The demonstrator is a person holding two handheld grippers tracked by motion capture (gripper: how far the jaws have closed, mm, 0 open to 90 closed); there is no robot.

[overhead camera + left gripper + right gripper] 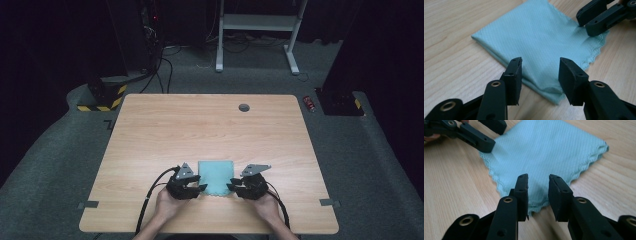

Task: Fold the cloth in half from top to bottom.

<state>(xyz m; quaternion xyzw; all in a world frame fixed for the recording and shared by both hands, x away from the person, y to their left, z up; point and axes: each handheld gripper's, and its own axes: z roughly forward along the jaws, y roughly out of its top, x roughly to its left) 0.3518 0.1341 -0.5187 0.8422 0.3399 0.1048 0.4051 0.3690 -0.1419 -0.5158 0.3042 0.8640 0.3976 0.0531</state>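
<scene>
Hands: two hands come in at the near edge of the surface (150, 130), each holding a claw.
Left claw (201, 188): at the near left corner of the cloth; its jaws stand apart with a clear gap, that corner lying flat below and between them, not pinched.
Right claw (232, 187): at the near right corner of the cloth; its jaws are also parted, nothing pressed between the pads, the scalloped hem lying under the gap.
Cloth (215, 177): a pale teal folded cloth, flat on the wood surface near its front edge, between the two claws; scalloped hem toward the person.
Cables: a black cable trails from each claw back toward the near edge.
Grommet (244, 107): a small grey round disc set in the surface near the far edge, well apart from the cloth.
Floor beyond: grey carpet, a white frame's legs (291, 50) and a yellow-and-black striped base (102, 96).
</scene>
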